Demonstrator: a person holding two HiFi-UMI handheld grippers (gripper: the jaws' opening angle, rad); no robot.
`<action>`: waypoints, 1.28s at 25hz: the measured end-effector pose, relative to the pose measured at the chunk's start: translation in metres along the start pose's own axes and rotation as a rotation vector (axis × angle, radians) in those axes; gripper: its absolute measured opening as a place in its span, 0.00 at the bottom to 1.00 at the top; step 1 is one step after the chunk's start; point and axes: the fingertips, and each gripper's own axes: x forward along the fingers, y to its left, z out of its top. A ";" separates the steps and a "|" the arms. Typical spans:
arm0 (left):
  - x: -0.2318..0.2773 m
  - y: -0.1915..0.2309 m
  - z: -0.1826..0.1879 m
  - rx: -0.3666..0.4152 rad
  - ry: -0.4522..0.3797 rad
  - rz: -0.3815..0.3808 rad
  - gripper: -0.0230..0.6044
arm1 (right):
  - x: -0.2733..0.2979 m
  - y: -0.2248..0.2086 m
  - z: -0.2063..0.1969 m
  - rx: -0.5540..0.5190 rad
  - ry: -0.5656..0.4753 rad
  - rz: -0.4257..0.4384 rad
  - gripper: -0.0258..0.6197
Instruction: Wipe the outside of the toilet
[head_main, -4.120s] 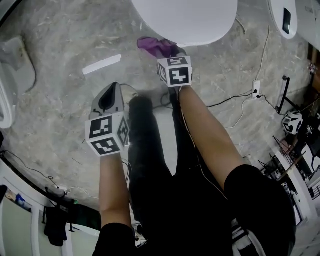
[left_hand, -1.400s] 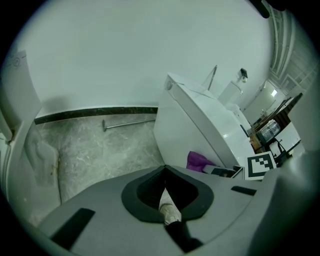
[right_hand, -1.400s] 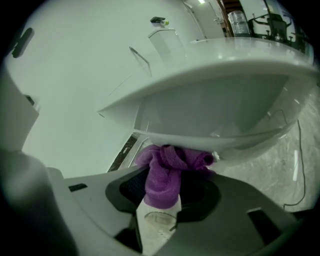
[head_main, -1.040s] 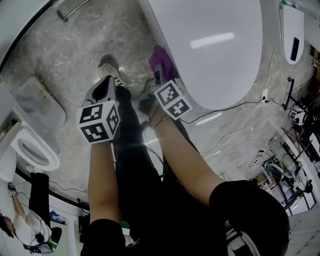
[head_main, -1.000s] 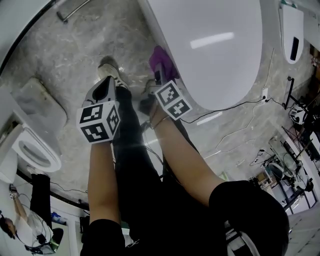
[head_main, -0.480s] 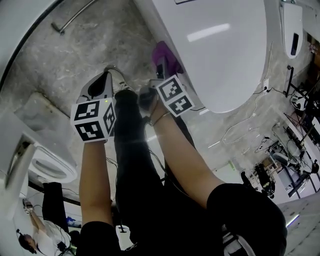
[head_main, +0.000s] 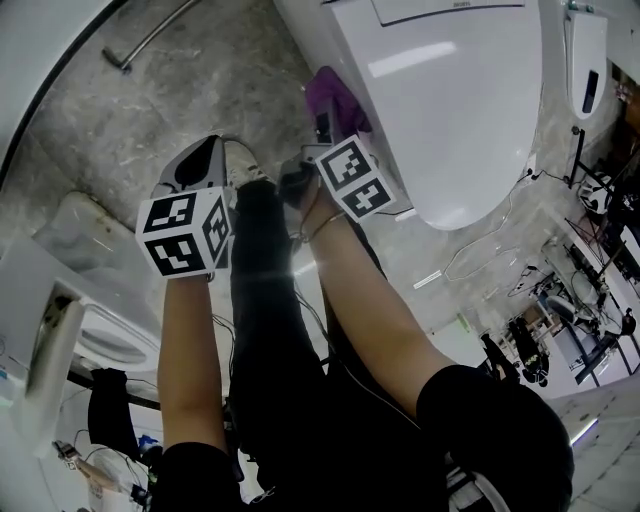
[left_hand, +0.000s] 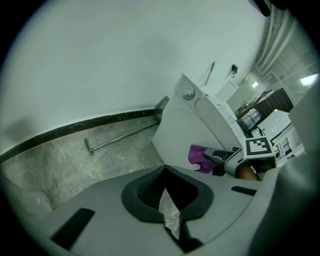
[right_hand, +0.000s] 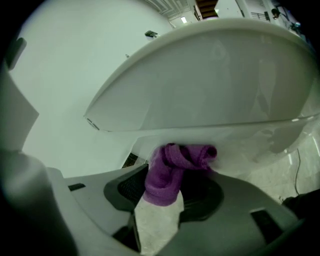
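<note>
Sliding along the toilet (head_main: 450, 110), upper centre, my right gripper (head_main: 323, 126) is pinching the cloth (head_main: 335, 93); left gripper (head_main: 203, 158) is idling closed; most seemingly remaining.

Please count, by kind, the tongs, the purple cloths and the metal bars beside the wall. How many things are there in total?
tongs: 2 (left tongs, right tongs)
purple cloth: 1
metal bar: 1
total: 4
</note>
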 end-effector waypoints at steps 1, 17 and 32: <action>-0.001 0.005 0.002 -0.008 0.002 0.001 0.04 | 0.002 0.006 0.000 0.001 0.001 0.003 0.31; -0.003 0.045 0.033 0.013 0.024 -0.031 0.04 | 0.055 0.106 0.010 0.008 -0.043 0.071 0.31; -0.015 0.082 0.042 -0.022 0.004 0.001 0.03 | 0.101 0.181 0.015 -0.068 -0.037 0.173 0.31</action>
